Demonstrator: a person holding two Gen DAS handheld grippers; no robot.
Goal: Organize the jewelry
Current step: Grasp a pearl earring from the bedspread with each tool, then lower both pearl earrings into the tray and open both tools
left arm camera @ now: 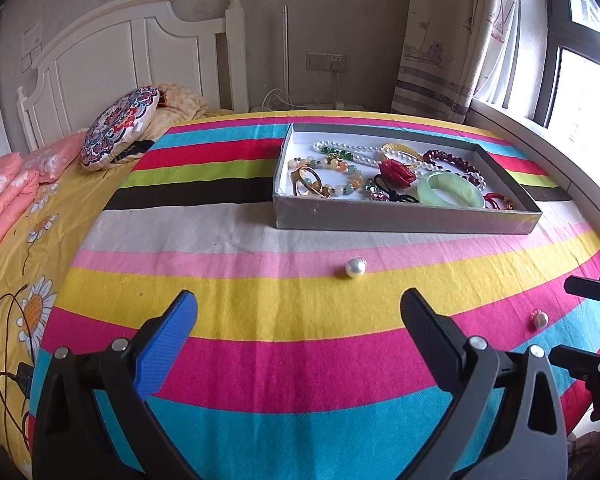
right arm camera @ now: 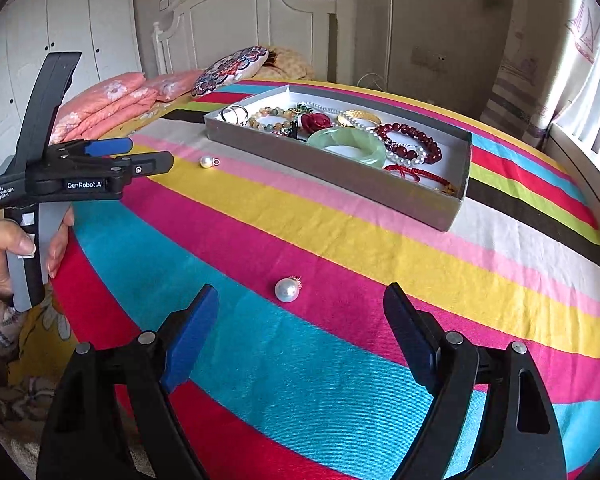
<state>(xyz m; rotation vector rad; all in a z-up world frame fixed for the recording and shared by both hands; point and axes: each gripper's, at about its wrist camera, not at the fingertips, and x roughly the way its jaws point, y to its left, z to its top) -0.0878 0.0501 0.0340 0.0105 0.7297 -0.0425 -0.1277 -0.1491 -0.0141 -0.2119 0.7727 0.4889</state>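
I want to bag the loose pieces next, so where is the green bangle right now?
The green bangle lies inside the grey tray, near its front wall, between the red rose and the dark red bead bracelet; the left wrist view shows it too.

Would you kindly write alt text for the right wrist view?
The open right gripper hovers over a pearl earring on a striped blanket. Beyond sits a grey tray of jewelry, and the left gripper is at left.
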